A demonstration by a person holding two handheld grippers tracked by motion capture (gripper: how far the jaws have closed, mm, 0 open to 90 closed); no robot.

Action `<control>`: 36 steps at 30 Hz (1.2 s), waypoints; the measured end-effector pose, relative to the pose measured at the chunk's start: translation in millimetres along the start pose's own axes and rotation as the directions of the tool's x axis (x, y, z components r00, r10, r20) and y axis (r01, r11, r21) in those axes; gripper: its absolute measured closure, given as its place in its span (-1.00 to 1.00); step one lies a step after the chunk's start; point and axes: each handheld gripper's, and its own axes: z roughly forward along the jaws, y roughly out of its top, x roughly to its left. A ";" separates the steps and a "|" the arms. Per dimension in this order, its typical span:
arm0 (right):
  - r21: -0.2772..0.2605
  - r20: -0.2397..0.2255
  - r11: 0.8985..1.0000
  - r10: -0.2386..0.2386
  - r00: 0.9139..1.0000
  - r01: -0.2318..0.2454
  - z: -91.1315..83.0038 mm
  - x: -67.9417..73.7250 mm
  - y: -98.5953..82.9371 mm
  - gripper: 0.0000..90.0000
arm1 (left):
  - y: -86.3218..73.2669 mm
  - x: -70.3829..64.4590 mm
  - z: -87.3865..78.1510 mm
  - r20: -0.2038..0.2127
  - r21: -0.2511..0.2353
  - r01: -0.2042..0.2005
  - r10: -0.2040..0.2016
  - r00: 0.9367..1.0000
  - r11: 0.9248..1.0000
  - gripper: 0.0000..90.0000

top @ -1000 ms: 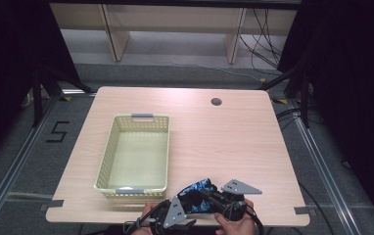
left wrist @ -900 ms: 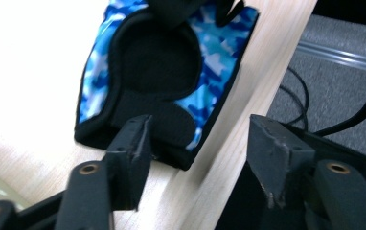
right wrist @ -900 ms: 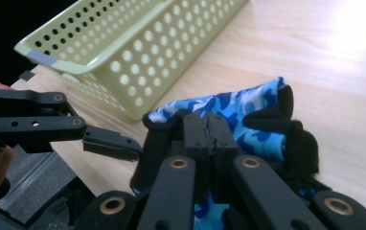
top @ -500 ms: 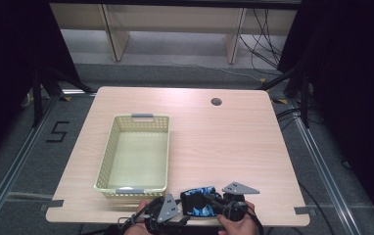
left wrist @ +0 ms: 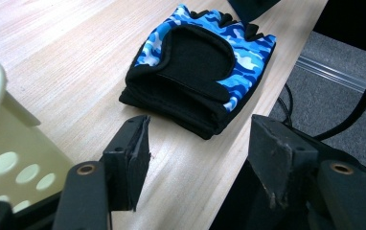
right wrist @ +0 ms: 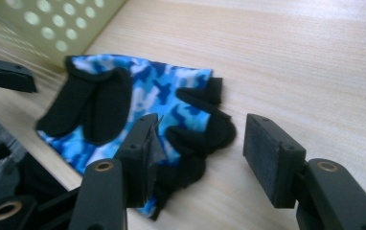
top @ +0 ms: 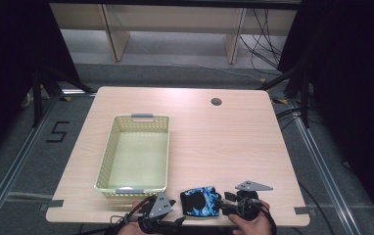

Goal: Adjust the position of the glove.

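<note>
The glove (top: 200, 201) now lies flat on the desk (top: 234, 137); the left gripper (left wrist: 198, 158) and right gripper (right wrist: 200, 143), jaws apart, have released it.

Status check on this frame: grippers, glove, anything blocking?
Left gripper open, short of the glove. Right gripper open at its finger end. Basket alongside, nothing blocking.

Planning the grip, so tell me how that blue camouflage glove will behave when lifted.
The glove looks like soft fabric lying flat and folded, so it will probably droop from a pinch. It seems light and should slide easily on the smooth table. The right gripper brackets its finger end, jaws open.
</note>
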 end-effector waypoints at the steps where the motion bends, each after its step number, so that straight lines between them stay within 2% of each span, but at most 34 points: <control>1: 0.008 -0.004 1.000 -0.009 1.000 0.009 3.3 -2.0 0.6 0.02 | -0.4 -0.9 -0.1 0.007 -0.010 0.007 -0.006 1.000 1.000 -0.12; 2: 0.012 -0.037 1.000 -0.018 0.999 0.019 6.8 -4.3 1.7 -0.02 | -0.8 -0.3 -0.3 0.016 -0.003 0.015 -0.015 1.000 1.000 -0.13; 3: 0.020 -0.039 1.000 -0.015 0.999 0.016 7.7 -4.7 3.8 -0.04 | -1.3 1.3 -0.7 0.001 0.005 0.003 -0.003 1.000 1.000 -0.13; 4: 0.025 -0.045 1.000 -0.005 0.999 0.006 9.0 -4.5 4.9 -0.04 | -2.3 -0.1 0.3 0.024 -0.012 0.035 -0.035 0.999 0.999 -0.13; 5: 0.026 -0.046 0.999 -0.028 0.999 0.030 11.4 -5.5 6.5 -0.05 | -3.4 2.2 -1.0 0.016 0.000 0.029 -0.029 0.999 1.000 -0.13; 7: 0.040 -0.058 0.998 -0.043 0.997 0.045 16.6 -6.6 8.6 -0.06 | -4.1 5.6 -3.1 0.009 0.011 0.003 -0.003 1.000 1.000 -0.13; 8: 0.066 -0.046 0.997 -0.043 0.998 0.046 18.4 -6.1 9.2 -0.01 | -5.2 3.8 -2.8 0.021 0.000 0.043 -0.043 0.999 0.999 -0.13; 9: 0.054 -0.057 0.996 -0.071 0.996 0.074 20.6 -6.8 9.3 0.04 | -5.3 5.4 -4.0 0.015 0.004 0.018 -0.018 1.000 1.000 -0.13; 10: 0.065 -0.049 0.995 -0.069 0.996 0.073 20.5 -5.8 9.7 0.15 | -6.4 7.0 -4.5 0.004 0.014 0.000 0.000 1.000 1.000 -0.13; 11: 0.044 -0.046 0.995 -0.086 0.995 0.088 22.2 -4.1 9.0 0.30 | -7.7 5.2 -3.7 0.010 0.013 0.038 -0.039 0.999 0.999 -0.13; 12: 0.073 -0.041 0.989 -0.125 0.991 0.128 20.6 -5.4 10.4 0.44 | -7.8 5.5 -4.3 0.007 0.016 0.037 -0.037 0.999 0.999 -0.13; 13: 0.097 -0.035 0.990 -0.101 0.994 0.104 18.8 -2.4 9.6 0.58 | -7.8 5.0 -4.2 0.015 0.011 0.047 -0.047 0.999 0.999 -0.13; 14: 0.065 -0.046 0.991 -0.113 0.992 0.116 21.8 -3.9 8.1 0.68 | -7.9 4.5 -4.2 0.023 0.008 0.058 -0.058 0.998 0.998 -0.13; 16: 0.077 -0.058 0.992 -0.099 0.993 0.104 20.9 -5.1 6.9 0.76 | -7.4 6.4 -5.1 0.015 0.005 0.036 -0.036 0.999 0.999 -0.13; 17: 0.077 -0.066 0.993 -0.079 0.995 0.084 20.2 -5.4 6.2 0.78 | -7.1 8.0 -5.5 0.018 0.016 0.028 -0.028 0.999 0.999 -0.12; 18: 0.073 -0.063 0.994 -0.071 0.995 0.076 20.7 -5.8 5.6 0.79 | -7.8 6.0 -4.3 0.026 0.010 0.075 -0.075 0.997 0.997 -0.12; 19: 0.062 -0.079 0.996 -0.063 0.995 0.068 21.1 -6.6 4.8 0.80 | -7.9 5.9 -3.7 0.027 0.009 0.082 -0.082 0.996 0.997 -0.10; 20: 0.064 -0.076 0.996 -0.055 0.996 0.060 20.0 -6.4 4.1 0.80 | -7.9 5.6 -2.4 0.030 0.010 0.089 -0.090 0.996 0.996 -0.09; 21: 0.058 -0.086 0.997 -0.055 0.995 0.060 20.2 -7.4 3.2 0.80 | -7.7 4.3 -2.6 0.046 -0.003 0.108 -0.108 0.993 0.994 -0.08; 22: 0.058 -0.083 0.996 -0.058 0.995 0.063 19.0 -7.5 2.4 0.80 | -7.0 5.9 -2.5 0.043 0.003 0.077 -0.077 0.996 0.997 -0.07; 23: 0.058 -0.088 0.996 -0.069 0.994 0.074 18.4 -8.1 1.8 0.80 | -6.5 6.2 -1.8 0.044 0.014 0.068 -0.069 0.997 0.998 -0.05; 24: 0.055 -0.100 0.995 -0.076 0.992 0.082 18.1 -8.4 1.2 0.80 | -5.7 4.8 1.2 0.043 0.017 0.086 -0.086 0.995 0.996 -0.03; 25: 0.062 -0.108 0.992 -0.099 0.989 0.106 17.3 -8.8 0.9 0.80 | -4.8 7.0 1.0 0.048 0.033 0.048 -0.049 0.998 0.998 -0.03; 26: 0.064 -0.098 0.992 -0.104 0.990 0.111 15.9 -8.6 0.6 0.80 | -5.1 4.7 3.0 0.052 0.024 0.084 -0.085 0.995 0.996 -0.03; 28: 0.061 -0.113 0.989 -0.130 0.985 0.138 15.7 -9.0 -0.1 0.80 | -4.2 4.0 5.5 0.053 0.024 0.082 -0.083 0.995 0.996 -0.01; 29: 0.066 -0.110 0.988 -0.131 0.985 0.138 14.2 -9.0 -0.9 0.80 | -3.2 4.0 5.1 0.064 0.027 0.065 -0.067 0.996 0.998 -0.01; 30: 0.069 -0.122 0.989 -0.124 0.985 0.133 14.0 -8.8 -1.8 0.80 | -3.0 0.8 7.0 0.064 0.011 0.112 -0.112 0.992 0.994 -0.01; 31: 0.066 -0.130 0.988 -0.132 0.983 0.141 13.5 -9.4 -2.7 0.80 | -2.3 2.2 6.8 0.056 0.023 0.096 -0.098 0.994 0.995 -0.01; 32: 0.069 -0.127 0.988 -0.130 0.983 0.139 12.7 -9.3 -3.2 0.80 | -1.4 1.1 8.4 0.067 0.006 0.119 -0.119 0.991 0.993 0.00; 33: 0.063 -0.129 0.988 -0.133 0.983 0.142 12.2 -9.9 -4.2 0.80 | -0.2 3.6 7.5 0.061 0.027 0.092 -0.094 0.994 0.995 0.00; 34: 0.062 -0.138 0.989 -0.127 0.982 0.137 12.0 -10.0 -5.1 0.80 | 0.7 5.0 8.3 0.062 0.029 0.084 -0.086 0.994 0.996 0.00; 35: 0.063 -0.137 0.988 -0.128 0.982 0.138 11.0 -10.2 -5.7 0.80 | 1.2 3.3 10.7 0.072 0.017 0.127 -0.128 0.989 0.992 0.01; 36: 0.052 -0.152 0.989 -0.126 0.980 0.135 11.5 -10.6 -6.9 0.80 | 2.2 4.3 11.2 0.078 0.032 0.121 -0.123 0.989 0.992 0.01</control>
